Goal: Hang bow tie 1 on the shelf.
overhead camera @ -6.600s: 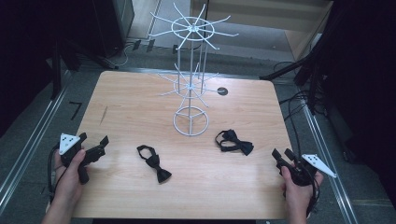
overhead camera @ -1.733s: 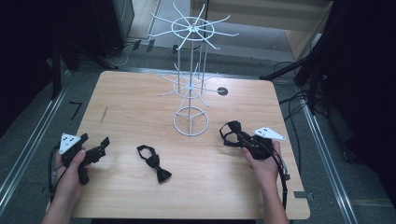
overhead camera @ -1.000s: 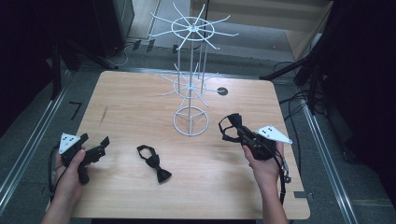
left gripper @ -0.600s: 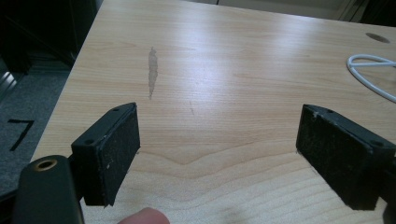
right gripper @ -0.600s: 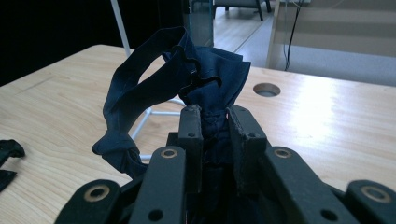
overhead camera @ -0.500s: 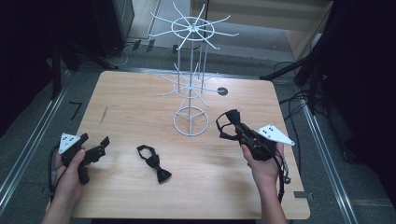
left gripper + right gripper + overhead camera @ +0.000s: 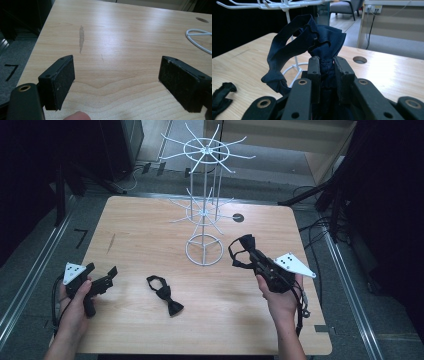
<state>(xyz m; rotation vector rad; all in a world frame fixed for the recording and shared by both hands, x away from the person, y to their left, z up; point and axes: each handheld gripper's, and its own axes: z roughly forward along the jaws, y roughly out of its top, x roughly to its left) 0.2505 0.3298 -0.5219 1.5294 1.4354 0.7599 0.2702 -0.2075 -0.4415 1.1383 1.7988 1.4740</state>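
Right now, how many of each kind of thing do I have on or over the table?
Bow ties: 2, one clamped in the right tongs as bow tie, one lying flat as second bow tie
White wire display racks: 1, wire rack
Total: 3

The dark navy bow tie (image 7: 243, 251) is pinched at its knot between the closed jaws of the right gripper (image 7: 252, 257), lifted clear of the table (image 7: 150, 220) toward its right edge — just right of the white wire stand's ring base. In the right gripper view the bow tie (image 7: 322, 42) stands bunched above the jaw tips, its neck strap looping out to one side and drooping down, a small black hook clasp lying against the cloth.
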